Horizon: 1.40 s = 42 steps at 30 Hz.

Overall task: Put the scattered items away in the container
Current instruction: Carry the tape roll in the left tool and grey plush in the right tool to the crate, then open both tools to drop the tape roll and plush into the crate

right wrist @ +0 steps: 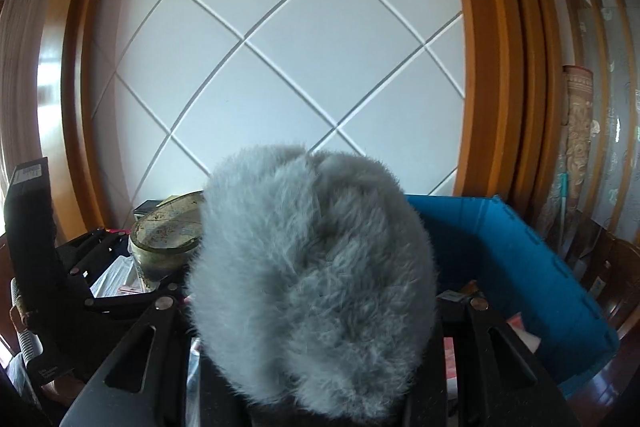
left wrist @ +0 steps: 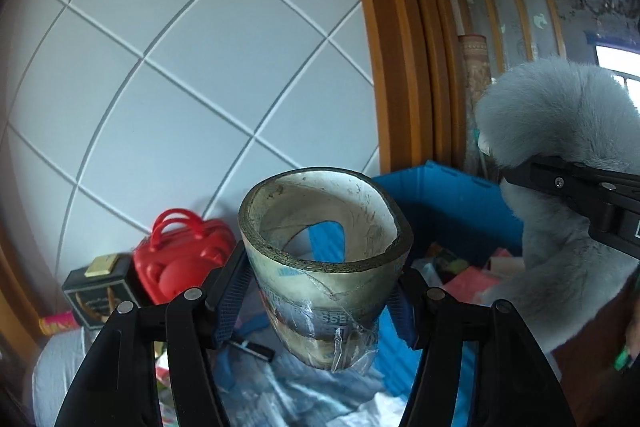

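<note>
Left gripper (left wrist: 324,301) clamping tape roll (left wrist: 326,267), right gripper (right wrist: 316,311) seemingly gripping grey fur (right wrist: 312,267), red bag (left wrist: 180,251) left-view only

Both views are daylit and fairly bright, with a cool, slightly bluish cast. In the left wrist view a small window (left wrist: 618,65) at the far right is blown out to white. In the right wrist view a strong warm glare runs down the glossy orange-brown wooden frame (right wrist: 50,99) at the left. The white quilted wall panel (right wrist: 280,67) is evenly lit with soft shadows in its grooves. Fisheye distortion bends straight lines into arcs and darkens the corners to black. The fluffy grey fur item (right wrist: 312,275), close to the lens, looks soft and shades what lies beneath.
</note>
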Tool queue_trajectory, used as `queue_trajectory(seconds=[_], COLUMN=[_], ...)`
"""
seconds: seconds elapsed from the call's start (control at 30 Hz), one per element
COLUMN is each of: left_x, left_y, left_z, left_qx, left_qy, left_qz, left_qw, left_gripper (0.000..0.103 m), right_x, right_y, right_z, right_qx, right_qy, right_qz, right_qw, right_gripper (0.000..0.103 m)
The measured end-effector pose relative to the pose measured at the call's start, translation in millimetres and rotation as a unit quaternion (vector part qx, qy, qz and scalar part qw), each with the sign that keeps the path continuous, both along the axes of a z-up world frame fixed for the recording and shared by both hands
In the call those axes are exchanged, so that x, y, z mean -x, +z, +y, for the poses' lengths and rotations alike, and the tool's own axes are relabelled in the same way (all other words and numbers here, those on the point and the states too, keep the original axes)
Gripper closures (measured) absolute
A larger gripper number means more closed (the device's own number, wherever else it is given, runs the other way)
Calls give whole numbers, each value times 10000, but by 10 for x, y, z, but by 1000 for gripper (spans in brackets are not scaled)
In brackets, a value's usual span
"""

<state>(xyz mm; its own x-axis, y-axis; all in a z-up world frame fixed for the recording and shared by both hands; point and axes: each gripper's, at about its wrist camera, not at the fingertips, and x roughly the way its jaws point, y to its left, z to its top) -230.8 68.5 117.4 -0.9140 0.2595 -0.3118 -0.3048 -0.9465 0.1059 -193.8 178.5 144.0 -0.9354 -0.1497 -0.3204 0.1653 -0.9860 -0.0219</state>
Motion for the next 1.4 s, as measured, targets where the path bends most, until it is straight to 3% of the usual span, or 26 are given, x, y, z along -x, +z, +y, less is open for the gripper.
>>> queue_trajectory(seconds=[0.23, 0.47, 0.77, 0.97, 1.3, 1.37, 1.4], left_x=[282, 469, 753, 877, 678, 668, 662], left_y=[159, 155, 109, 99, 108, 97, 93], left_z=[1113, 1705, 2106, 2185, 2221, 2227, 2226], left_qx=[107, 382, 713, 682, 761, 817, 833], left_qy=[-92, -261, -302, -233, -121, -64, -33], left_qz=[-34, -207, -533, -675, -379, -386, -385], left_qw=[9999, 9987, 9956, 9951, 9963, 9959, 9958], left_gripper=[42, 41, 39, 39, 39, 34, 23], right_x=[292, 588, 958, 1038, 838, 818, 828], right_y=[80, -131, -348, -370, -433, -464, -481], right_z=[1271, 1965, 2347, 2495, 2484, 2480, 2486], right_qx=[-3, 210, 262, 262, 267, 258, 268], right_qy=[-542, -953, -1155, -1226, -1226, -1226, -1202], right_qz=[-187, -396, -706, -695, -665, -688, -738], right_qw=[9984, 9944, 9905, 9897, 9899, 9897, 9896], right_gripper=[69, 69, 68, 68, 68, 68, 66])
